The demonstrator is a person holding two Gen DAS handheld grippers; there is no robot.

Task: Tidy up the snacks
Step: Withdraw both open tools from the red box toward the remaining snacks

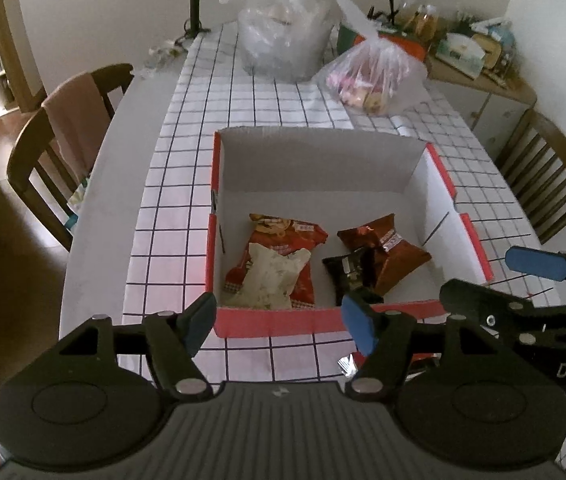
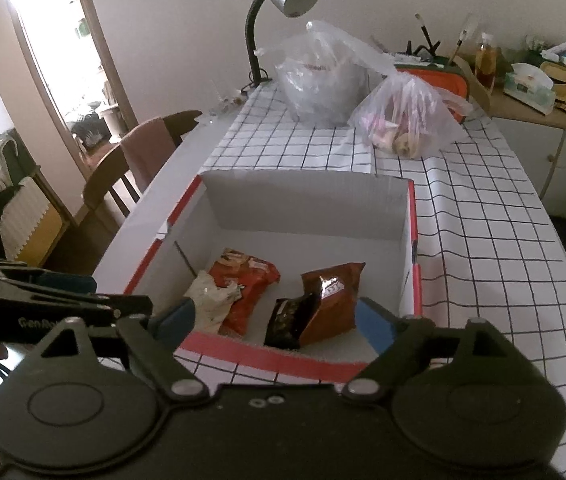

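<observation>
At table centre, on the grid-pattern tablecloth (image 1: 283,92): one open cardboard box (image 1: 315,160), red outside, white inside.

Contents, all in the near half of the box floor:
- red snack packet (image 1: 287,236), at 9 o'clock of the floor.
- pale crumpled packet (image 1: 271,276), lying on the red packet's near end.
- brown packet (image 1: 387,252), at 3 o'clock.
- black packet (image 1: 351,268), touching the brown packet's near left edge.

At 12 o'clock beyond the box: clear bag of loose snacks (image 1: 371,76), tied, and a larger clear bag (image 1: 283,36) at its 10 o'clock.

Grippers: left gripper (image 1: 279,326) and right gripper (image 2: 275,322), both over the near box rim, fingers spread, nothing between them.

Under the left gripper, at 5 o'clock outside the box: a silvery wrapper edge (image 1: 347,364), mostly hidden; contents cannot be told.

Step in hand, as judged: fetch the next snack for the box. Advice: take a packet by its sealed edge, not its puffed middle; lower it into the bare far half; release only once it is below the rim.
</observation>
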